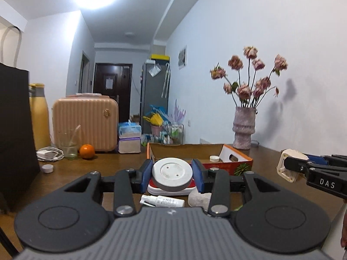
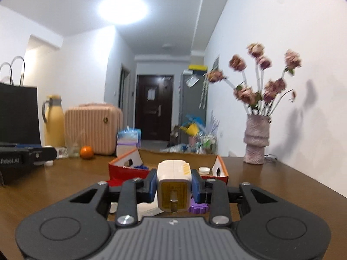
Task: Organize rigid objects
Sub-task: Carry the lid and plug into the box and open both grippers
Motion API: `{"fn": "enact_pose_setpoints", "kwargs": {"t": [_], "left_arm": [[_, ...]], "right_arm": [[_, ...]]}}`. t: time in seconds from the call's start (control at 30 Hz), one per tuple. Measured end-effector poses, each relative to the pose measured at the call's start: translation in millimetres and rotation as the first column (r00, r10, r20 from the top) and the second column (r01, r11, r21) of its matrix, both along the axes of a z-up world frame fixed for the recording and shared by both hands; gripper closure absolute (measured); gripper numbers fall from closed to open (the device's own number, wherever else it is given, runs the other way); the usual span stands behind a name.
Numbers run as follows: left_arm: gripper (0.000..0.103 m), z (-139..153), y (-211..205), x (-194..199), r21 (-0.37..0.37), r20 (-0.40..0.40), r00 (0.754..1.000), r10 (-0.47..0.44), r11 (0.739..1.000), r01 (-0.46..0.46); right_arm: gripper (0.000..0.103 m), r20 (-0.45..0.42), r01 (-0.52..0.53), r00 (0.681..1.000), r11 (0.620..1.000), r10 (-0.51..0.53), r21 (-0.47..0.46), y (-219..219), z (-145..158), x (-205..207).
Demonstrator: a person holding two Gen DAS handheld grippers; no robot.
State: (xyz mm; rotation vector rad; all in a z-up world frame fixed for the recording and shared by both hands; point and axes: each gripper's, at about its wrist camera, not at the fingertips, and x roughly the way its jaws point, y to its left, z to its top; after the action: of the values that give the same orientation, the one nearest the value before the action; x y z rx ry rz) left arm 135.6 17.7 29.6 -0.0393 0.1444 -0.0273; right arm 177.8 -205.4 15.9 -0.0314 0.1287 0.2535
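Observation:
My left gripper [image 1: 172, 172] is shut on a round white disc with a grey rim [image 1: 172, 173], held above the wooden table. My right gripper [image 2: 174, 184] is shut on a cream power adapter [image 2: 174, 191] with a yellow label and metal prongs facing the camera. In the left wrist view the right gripper [image 1: 288, 169] enters from the right with that adapter [image 1: 287, 166] in its jaws. An open orange cardboard box [image 1: 243, 157] [image 2: 223, 169] lies ahead of both grippers, with a small white cap [image 1: 213, 158] [image 2: 204, 170] inside.
Under the left gripper lie a white spray bottle [image 1: 162, 201] and a red-and-white item [image 1: 169, 190]. A purple gear [image 2: 198, 209] lies under the right gripper. A vase of flowers [image 1: 244, 127], an orange [image 1: 87, 151], a glass [image 1: 69, 144], a pink suitcase [image 1: 85, 122] and a black bag [image 1: 15, 134] stand around.

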Motion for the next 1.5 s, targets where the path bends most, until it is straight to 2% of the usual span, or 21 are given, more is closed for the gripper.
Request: {"fn": "enact_pose_setpoints", "kwargs": {"t": [0.2,0.33,0.5,0.77,0.97,1.2,1.5], "left_arm": [[0.063,4.1,-7.0,-56.1,0.007,0.055,0.998,-0.010,1.000,0.010],[0.063,12.4,-7.6,-75.9,0.010,0.088,0.996,-0.018,1.000,0.017],[0.063,23.1,-8.9,-82.0,0.007,0.126,0.992,-0.021,1.000,0.021],[0.063,15.9,-7.6,-71.2,0.006,0.090,0.996,-0.018,1.000,0.018],[0.063,8.3,-10.6,-40.5,0.010,0.060,0.998,-0.026,1.000,0.025],[0.063,9.3,-16.5,18.6,0.038,0.068,0.997,-0.024,0.999,0.021],[0.063,13.9,-18.0,117.1,0.061,0.028,0.999,-0.042,0.997,0.040]], "right_arm": [[0.072,0.066,-0.021,0.998,1.000,0.020,0.016,4.9,-0.5,-59.9],[0.072,0.095,-0.044,0.995,0.999,0.043,0.010,11.5,3.0,-88.7],[0.072,0.154,-0.046,0.987,0.999,0.047,-0.008,13.6,12.4,-111.0],[0.072,0.146,-0.032,0.989,0.999,0.034,-0.012,13.1,9.4,-106.0],[0.072,0.113,-0.021,0.993,1.000,0.022,-0.009,8.5,2.6,-77.4],[0.072,0.103,-0.005,0.995,1.000,0.007,-0.019,4.8,5.7,-17.6],[0.072,0.044,-0.025,0.999,1.000,0.025,-0.002,-6.3,18.9,91.1]]}}
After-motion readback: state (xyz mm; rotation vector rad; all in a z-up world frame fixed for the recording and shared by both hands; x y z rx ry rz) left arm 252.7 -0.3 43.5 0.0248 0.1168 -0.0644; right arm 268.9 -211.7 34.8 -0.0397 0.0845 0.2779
